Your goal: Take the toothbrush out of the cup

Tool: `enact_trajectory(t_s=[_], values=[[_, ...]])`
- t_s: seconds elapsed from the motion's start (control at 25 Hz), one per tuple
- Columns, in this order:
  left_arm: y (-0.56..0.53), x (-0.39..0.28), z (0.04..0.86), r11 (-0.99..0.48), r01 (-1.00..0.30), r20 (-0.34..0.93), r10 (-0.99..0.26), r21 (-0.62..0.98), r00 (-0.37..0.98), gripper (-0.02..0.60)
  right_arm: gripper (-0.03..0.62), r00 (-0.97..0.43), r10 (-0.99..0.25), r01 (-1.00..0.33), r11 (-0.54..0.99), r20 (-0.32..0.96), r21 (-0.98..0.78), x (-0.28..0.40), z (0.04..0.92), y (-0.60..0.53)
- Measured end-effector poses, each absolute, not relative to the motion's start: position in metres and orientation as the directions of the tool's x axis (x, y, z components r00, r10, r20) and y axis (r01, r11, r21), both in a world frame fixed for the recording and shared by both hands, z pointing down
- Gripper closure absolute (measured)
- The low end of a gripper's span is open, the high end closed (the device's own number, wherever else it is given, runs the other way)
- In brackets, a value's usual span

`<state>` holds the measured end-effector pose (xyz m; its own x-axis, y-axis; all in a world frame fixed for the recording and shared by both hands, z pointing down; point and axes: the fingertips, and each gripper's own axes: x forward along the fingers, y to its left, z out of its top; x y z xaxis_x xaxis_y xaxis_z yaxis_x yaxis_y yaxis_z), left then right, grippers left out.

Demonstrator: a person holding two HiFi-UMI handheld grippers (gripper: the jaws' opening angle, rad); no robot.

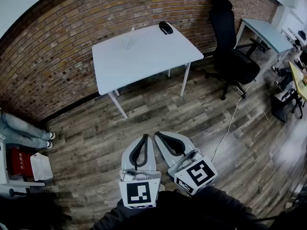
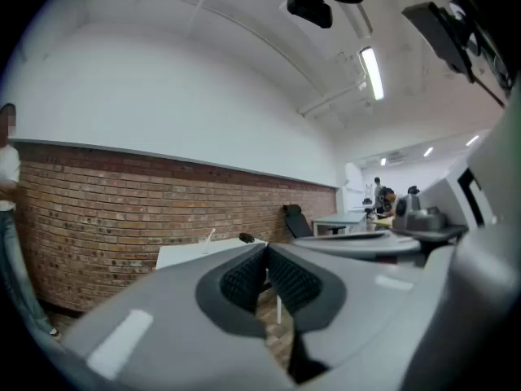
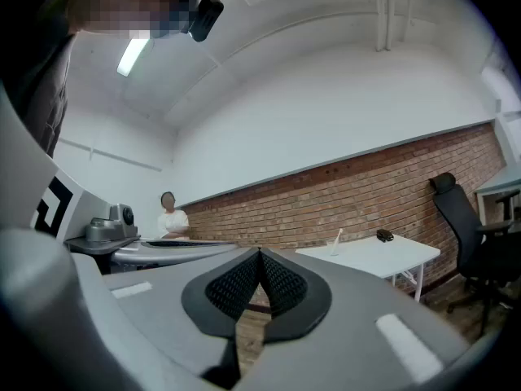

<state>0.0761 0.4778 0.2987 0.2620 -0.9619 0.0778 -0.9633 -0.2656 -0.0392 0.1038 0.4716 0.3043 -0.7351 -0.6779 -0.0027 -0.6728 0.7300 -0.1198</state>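
A white toothbrush [image 1: 131,32] stands in a clear cup [image 1: 127,41] on the white table [image 1: 144,56] by the brick wall, far ahead of me. Both grippers hang close to my body above the wooden floor, well short of the table. My left gripper [image 1: 146,136] is shut with nothing in it, its tips meeting in the left gripper view [image 2: 266,248]. My right gripper [image 1: 157,134] is also shut and empty [image 3: 260,252]. The toothbrush [image 2: 210,236] shows small beyond the left jaws, and also in the right gripper view [image 3: 338,239] on the table [image 3: 374,257].
A small black object [image 1: 166,28] lies at the table's far right corner. A black office chair [image 1: 230,56] stands right of the table, with a cable [image 1: 230,123] trailing across the floor. A person's legs [image 1: 24,131] and a white basket [image 1: 41,166] are at the left.
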Motion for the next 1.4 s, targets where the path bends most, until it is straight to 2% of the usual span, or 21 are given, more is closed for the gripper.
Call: enact_trajectory(t_s=[0.48,0.92,1.4], values=[[0.429,0.003,0.29,-0.26,-0.966,0.058,-0.964,-0.013,0.258,0.572,0.594,-0.734,-0.679,-0.676,0.731,0.001,-0.095,0.033,0.29,0.421],[0.395,-0.008,0.301,-0.255,-0.967,0.078,-0.964,0.015,0.255,0.572,0.594,-0.729,-0.684,-0.683,0.724,0.029,-0.091,0.027,0.298,0.388],[0.304,-0.008,0.31,-0.246,-0.969,0.139,-0.961,-0.032,0.239,0.572,0.594,-0.731,-0.682,-0.677,0.722,0.013,-0.142,0.03,0.303,0.29]])
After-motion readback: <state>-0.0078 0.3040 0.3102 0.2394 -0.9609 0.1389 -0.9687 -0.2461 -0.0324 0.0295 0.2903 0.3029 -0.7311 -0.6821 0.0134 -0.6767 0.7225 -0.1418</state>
